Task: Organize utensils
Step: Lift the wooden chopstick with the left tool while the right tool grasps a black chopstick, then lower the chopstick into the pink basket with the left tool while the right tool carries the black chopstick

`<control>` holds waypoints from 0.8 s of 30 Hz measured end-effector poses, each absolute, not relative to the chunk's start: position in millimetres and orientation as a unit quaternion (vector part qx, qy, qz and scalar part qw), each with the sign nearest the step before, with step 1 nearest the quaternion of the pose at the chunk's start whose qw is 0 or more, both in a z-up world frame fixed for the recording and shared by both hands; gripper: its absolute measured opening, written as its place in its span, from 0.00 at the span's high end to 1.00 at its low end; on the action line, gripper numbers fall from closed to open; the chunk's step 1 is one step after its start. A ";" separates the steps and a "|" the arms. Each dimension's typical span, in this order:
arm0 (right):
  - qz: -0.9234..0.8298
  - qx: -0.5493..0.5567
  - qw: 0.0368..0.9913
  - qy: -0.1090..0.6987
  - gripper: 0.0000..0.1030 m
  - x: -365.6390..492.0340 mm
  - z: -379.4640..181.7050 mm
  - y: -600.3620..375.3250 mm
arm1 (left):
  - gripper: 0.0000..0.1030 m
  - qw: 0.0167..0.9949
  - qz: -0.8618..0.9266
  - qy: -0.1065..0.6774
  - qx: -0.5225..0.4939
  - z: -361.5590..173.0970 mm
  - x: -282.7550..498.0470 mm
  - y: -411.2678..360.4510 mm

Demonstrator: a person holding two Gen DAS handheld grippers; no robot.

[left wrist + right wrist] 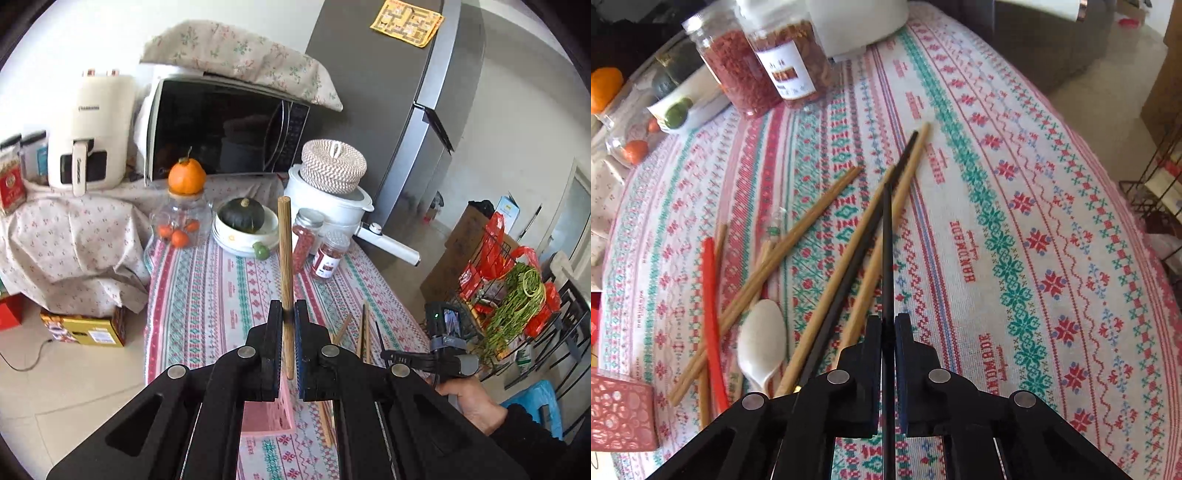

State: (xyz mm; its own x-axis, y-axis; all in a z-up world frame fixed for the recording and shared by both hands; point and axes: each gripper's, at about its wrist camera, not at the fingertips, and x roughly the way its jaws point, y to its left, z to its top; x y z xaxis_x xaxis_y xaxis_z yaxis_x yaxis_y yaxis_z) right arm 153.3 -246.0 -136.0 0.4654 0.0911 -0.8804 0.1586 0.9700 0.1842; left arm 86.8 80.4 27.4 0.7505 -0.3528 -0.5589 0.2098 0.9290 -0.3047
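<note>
The left hand-held gripper (289,314) is clamping a wooden chopstick (285,266) upright above the pink basket (267,413). The right hand-held gripper (888,325) is pinching a black chopstick (887,236) over loose utensils lying on the counter (1015,229)

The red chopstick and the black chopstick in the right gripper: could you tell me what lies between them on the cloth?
In the right wrist view, a white spoon and several wooden chopsticks lie between the red chopstick and the black chopstick clamped in the right gripper.
</note>
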 end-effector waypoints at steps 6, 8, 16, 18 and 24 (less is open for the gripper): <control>0.035 0.121 0.898 0.421 0.95 117.1 -58.7 -224.2 | 0.94 0.939 -0.136 0.290 -0.123 40.3 75.6 98.3; 0.046 0.106 0.912 0.393 0.95 104.8 -39.3 -210.3 | 0.94 0.947 -0.128 0.272 -0.112 49.7 68.2 99.8; 0.099 0.092 0.935 0.328 0.95 71.4 9.4 -180.9 | 0.94 0.957 -0.114 0.260 -0.053 68.3 50.1 97.3; 0.109 0.091 0.938 0.317 0.95 66.6 18.9 -176.3 | 0.94 0.954 -0.106 0.278 -0.031 59.8 54.3 94.0; 0.142 0.096 0.939 0.297 0.95 53.8 39.4 -166.5 | 0.94 0.936 -0.112 0.334 -0.010 22.4 76.7 83.1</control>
